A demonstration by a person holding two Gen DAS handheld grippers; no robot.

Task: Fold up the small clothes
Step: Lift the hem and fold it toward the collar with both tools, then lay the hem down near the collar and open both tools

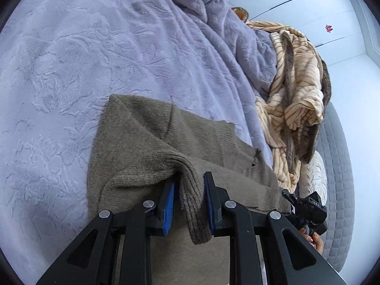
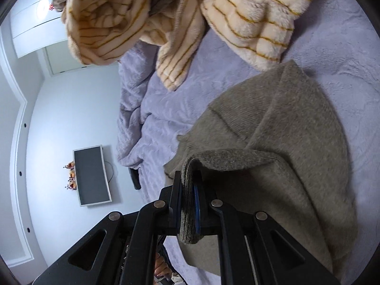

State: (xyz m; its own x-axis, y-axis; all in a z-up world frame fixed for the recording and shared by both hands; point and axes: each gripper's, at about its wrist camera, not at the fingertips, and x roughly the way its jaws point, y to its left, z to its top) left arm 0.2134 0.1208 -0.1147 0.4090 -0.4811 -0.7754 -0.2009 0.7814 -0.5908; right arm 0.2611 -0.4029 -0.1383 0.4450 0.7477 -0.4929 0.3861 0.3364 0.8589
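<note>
A grey-brown knit sweater [image 1: 152, 137] lies partly folded on the lavender bedspread [image 1: 71, 59]. My left gripper [image 1: 190, 185] stands open with the sweater's ribbed edge hanging between its blue pads [image 1: 169, 204], which are apart from it. In the right wrist view the same sweater [image 2: 285, 142] spreads to the right. My right gripper [image 2: 188, 178] is shut on a ribbed edge of the sweater and holds it lifted. The right gripper also shows at the left wrist view's lower right [image 1: 306, 206].
A cream striped fleece blanket [image 2: 190, 19] is heaped at the far side of the bed, also in the left wrist view [image 1: 296, 90]. A quilted grey bed edge [image 1: 337, 166] lies right. A wall-mounted screen [image 2: 92, 175] and white wardrobe doors [image 1: 308, 7] are beyond.
</note>
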